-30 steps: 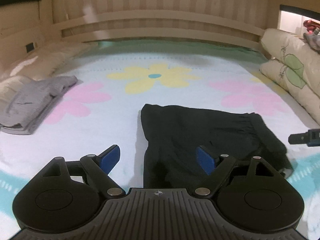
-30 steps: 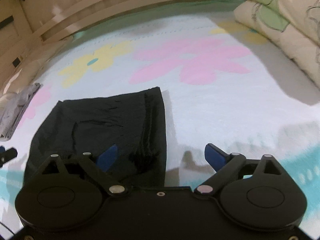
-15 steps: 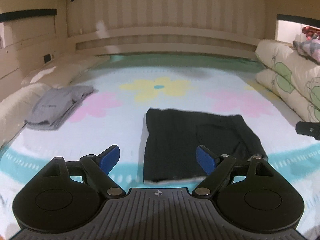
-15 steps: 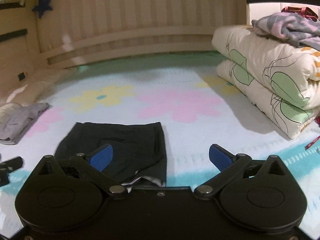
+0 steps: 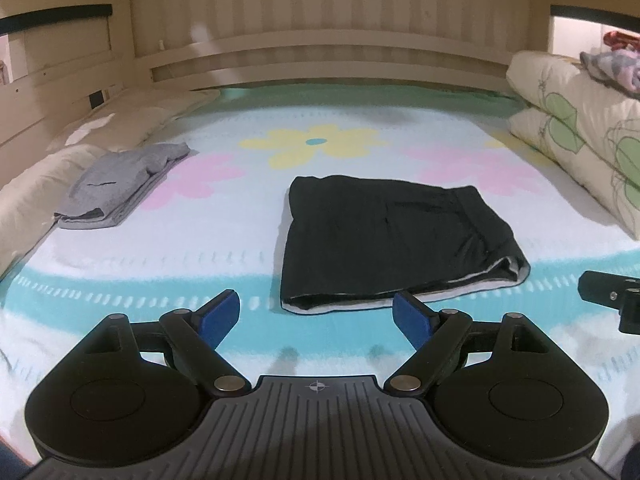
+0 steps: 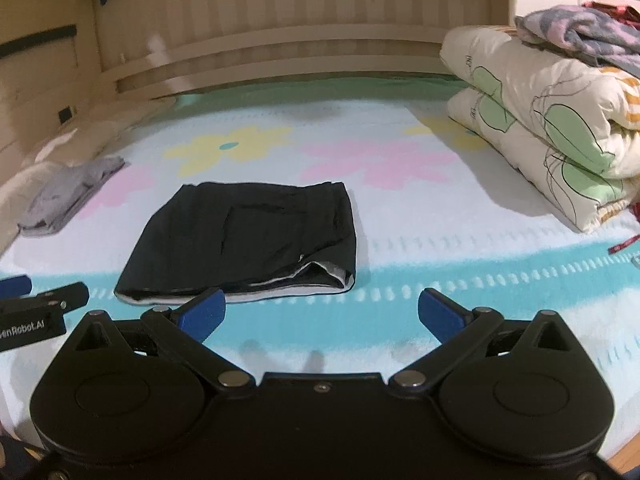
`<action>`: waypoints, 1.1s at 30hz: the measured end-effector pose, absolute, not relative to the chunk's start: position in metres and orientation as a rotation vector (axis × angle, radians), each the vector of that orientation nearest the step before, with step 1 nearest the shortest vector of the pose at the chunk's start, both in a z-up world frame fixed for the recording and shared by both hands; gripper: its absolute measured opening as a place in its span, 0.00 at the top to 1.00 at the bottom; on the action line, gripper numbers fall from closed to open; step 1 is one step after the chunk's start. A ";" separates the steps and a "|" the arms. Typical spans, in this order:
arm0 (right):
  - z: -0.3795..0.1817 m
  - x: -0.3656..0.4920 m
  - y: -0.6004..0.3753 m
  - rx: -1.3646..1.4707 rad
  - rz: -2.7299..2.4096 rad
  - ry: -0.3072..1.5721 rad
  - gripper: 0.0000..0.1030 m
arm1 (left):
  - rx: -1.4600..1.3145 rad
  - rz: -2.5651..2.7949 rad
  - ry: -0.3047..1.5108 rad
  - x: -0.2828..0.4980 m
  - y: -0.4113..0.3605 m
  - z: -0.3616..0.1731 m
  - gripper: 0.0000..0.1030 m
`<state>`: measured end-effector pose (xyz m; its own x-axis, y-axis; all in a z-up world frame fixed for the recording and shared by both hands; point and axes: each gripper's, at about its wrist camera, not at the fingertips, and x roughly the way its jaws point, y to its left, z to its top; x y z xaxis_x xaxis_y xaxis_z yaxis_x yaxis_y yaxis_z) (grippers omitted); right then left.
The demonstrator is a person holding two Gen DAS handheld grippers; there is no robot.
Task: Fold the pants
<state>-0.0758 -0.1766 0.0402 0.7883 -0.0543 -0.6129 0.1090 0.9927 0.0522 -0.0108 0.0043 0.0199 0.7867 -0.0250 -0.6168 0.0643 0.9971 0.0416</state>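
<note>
The black pants (image 5: 394, 236) lie folded into a flat square at the middle of the frame on the flowered bed sheet (image 5: 224, 268) — a pale lining shows along the near edge. The left gripper (image 5: 316, 316) hovers low in frame, jaws spread with nothing between them. The right gripper (image 6: 320, 312) is likewise released, jaws just widened and empty. A folded grey garment (image 5: 120, 184) sits at left — stacked quilts (image 6: 548, 128) at right.

Flowered bedspread (image 5: 320, 144), slatted wooden wall (image 5: 320, 4)
</note>
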 end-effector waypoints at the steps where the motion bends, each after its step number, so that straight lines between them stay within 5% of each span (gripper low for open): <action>1: 0.039 -0.075 -0.176 0.076 -0.087 0.660 0.00 | 0.067 -0.047 0.666 -0.011 0.004 0.018 0.19; 33: 0.031 -0.074 -0.171 0.066 -0.097 0.659 0.00 | 0.084 -0.062 0.704 -0.007 -0.014 0.008 0.19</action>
